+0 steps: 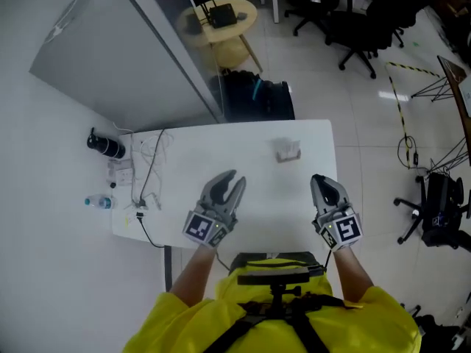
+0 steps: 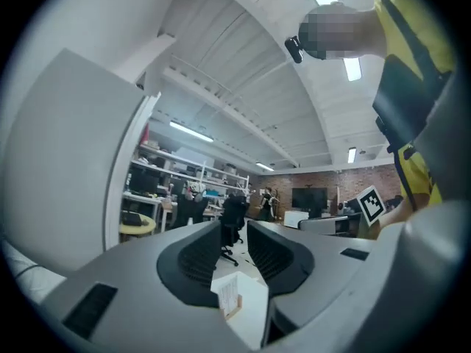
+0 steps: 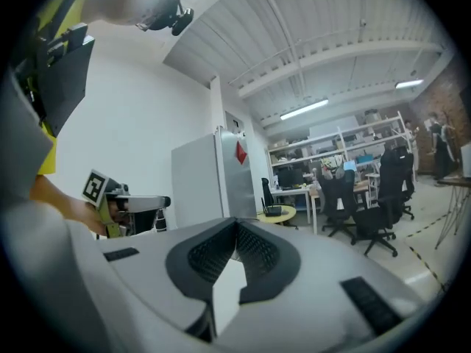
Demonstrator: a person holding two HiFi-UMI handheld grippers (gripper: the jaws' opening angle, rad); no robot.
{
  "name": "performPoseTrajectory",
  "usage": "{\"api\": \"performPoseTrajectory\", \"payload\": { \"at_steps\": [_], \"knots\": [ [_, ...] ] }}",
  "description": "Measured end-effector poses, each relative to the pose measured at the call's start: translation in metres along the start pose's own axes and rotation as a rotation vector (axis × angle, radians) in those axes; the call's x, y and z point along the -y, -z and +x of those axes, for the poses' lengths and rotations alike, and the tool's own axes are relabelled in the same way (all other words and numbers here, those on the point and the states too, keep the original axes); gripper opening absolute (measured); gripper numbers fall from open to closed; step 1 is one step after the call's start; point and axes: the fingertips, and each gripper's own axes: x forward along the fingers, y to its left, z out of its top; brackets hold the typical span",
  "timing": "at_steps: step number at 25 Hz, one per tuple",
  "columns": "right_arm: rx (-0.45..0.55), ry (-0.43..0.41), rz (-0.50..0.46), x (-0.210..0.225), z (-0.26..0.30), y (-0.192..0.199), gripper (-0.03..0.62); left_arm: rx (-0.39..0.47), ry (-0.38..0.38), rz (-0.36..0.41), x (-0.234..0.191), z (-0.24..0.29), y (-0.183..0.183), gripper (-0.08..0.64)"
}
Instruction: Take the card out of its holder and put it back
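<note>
A small white card stands in its wooden holder (image 1: 288, 152) at the far right part of the white table (image 1: 250, 142). In the left gripper view the card and holder (image 2: 229, 298) show low down through the gap between the jaws. My left gripper (image 1: 235, 177) (image 2: 234, 230) hangs above the table's near left, pointing level, open, with nothing between its fingers. My right gripper (image 1: 318, 179) (image 3: 235, 225) hangs above the near right, shut and empty. Both are clear of the holder, on its near side.
A black cylinder (image 1: 107, 146), a water bottle (image 1: 98, 202) and loose cables (image 1: 151, 171) lie along the table's left edge. A grey partition (image 1: 110, 57) stands behind. Beyond are a round yellow table (image 1: 221, 20) and office chairs (image 1: 360, 28).
</note>
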Motion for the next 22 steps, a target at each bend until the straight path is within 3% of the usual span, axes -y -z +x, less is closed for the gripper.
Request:
{"api": "performPoseTrajectory", "payload": {
  "at_steps": [6, 9, 13, 22],
  "knots": [
    [0.05, 0.044, -0.012, -0.023, -0.007, -0.043, 0.006, 0.074, -0.209, 0.064, 0.006, -0.052, -0.044, 0.005],
    [0.076, 0.022, -0.005, -0.038, -0.014, -0.057, 0.006, 0.114, -0.214, 0.071, 0.023, -0.058, -0.053, 0.005],
    [0.119, 0.0, 0.003, -0.051, -0.027, -0.07, 0.006, 0.062, -0.207, 0.063, 0.038, -0.057, -0.049, 0.005],
    [0.147, 0.014, -0.03, -0.049, -0.054, -0.071, 0.005, 0.032, -0.188, 0.044, 0.051, -0.048, -0.043, 0.005]
  ]
}}
